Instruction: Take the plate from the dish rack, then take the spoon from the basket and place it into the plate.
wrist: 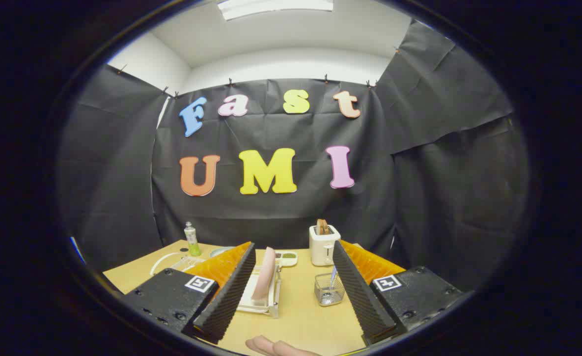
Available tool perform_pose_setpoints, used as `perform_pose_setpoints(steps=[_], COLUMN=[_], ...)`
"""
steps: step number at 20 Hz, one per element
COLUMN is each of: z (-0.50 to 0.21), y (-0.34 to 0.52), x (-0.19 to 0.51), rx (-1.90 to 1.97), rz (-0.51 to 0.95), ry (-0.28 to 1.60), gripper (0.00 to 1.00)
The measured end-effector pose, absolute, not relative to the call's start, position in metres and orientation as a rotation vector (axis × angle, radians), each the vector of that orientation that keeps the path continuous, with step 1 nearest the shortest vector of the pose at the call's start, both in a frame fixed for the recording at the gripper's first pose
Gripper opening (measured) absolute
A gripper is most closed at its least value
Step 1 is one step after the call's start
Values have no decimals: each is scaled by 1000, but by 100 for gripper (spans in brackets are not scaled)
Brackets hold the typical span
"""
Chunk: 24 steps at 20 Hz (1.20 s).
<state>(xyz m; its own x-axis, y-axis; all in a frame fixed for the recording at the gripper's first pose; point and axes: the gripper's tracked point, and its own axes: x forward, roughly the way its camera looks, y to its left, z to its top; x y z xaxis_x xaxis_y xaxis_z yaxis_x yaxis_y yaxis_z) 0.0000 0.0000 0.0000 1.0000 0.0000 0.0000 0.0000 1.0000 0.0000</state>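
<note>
Tabletop [301,306] first, tan, carrying everything. Tongs [293,291] held wide apart, gripping nothing, hovering back from the gear. Rack [264,304] just ahead, nearer the left finger, with the plate [266,274] standing on edge in it. Toaster [324,245] further back. Basket [329,290] close by the right finger, spoon [333,278] sticking up inside. Bottle [191,240] far left, small tray [287,257] behind the rack. Looks like step one, plate not yet grabbed. Next up, probably: ease forward, straddle the plate's rim, squeeze, lift straight out.
</note>
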Motion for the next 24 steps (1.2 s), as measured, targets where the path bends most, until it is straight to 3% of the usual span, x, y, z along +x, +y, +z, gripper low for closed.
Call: perform_pose_setpoints(steps=[17,24], z=[-21,-25], y=[3,45], x=[20,80], rx=[-69,-116], rz=[-33,17], ry=[30,151], gripper=[100,100])
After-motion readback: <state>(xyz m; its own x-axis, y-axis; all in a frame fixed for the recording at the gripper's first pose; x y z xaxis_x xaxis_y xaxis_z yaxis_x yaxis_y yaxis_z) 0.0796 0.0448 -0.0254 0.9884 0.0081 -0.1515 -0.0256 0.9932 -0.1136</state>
